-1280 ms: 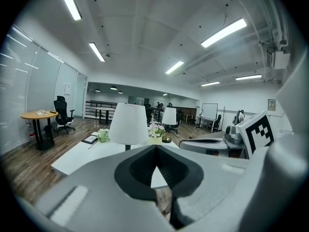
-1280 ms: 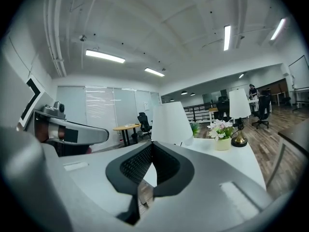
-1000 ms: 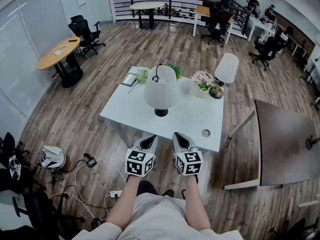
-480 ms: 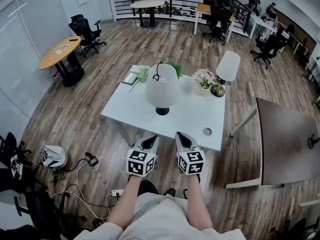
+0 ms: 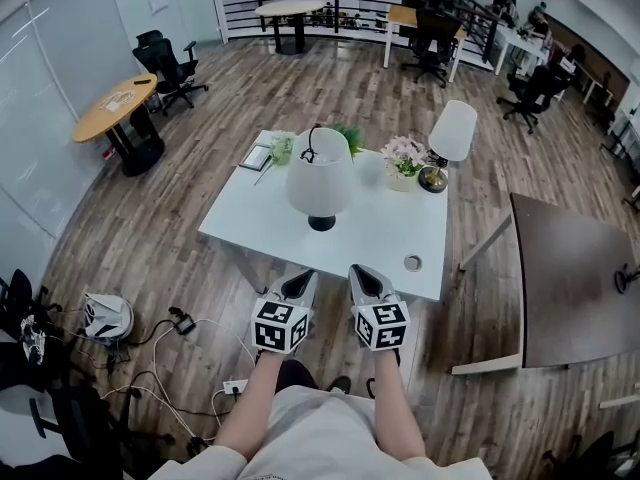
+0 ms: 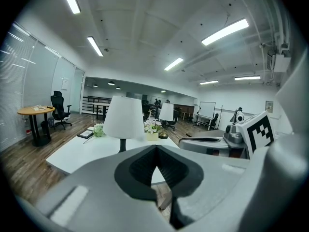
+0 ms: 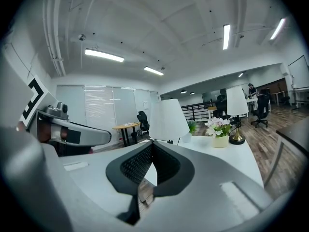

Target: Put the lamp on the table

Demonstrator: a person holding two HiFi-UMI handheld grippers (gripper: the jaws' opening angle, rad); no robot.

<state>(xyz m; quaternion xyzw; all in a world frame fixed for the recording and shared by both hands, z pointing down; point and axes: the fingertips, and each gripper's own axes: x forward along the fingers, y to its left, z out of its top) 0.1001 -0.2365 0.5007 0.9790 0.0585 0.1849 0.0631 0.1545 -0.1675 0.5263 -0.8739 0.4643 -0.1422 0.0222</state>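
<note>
Grey left gripper (image 6: pixel 155 148): its jaws were pressed together at the tips, with nothing between them.
Right gripper (image 7: pixel 151 144): its jaws met in the same way and were empty; it sat just beside the left one.
White table (image 5: pixel 375 230): it lay directly ahead of both sets of fingertips, its near edge close below them.
Lamp (image 5: pixel 320 173): it stood upright on the table on its dark base, straight beyond the fingertips and well apart from them; neither gripper touched it.
Second lamp (image 5: pixel 452 131): it stood further out, at the far right corner, beside a pot of flowers (image 5: pixel 404 160).
Task progress: by the look of it, the lamp was already set down and released; little seemed left except drawing the grippers away.
Head view only: it showed the lamp's base planted on the tabletop, and cables (image 5: pixel 190 353) on the floor behind the fingers.
Gripper views only: they showed the pads meeting, which the head view could not settle, and the shade side-on.
</note>
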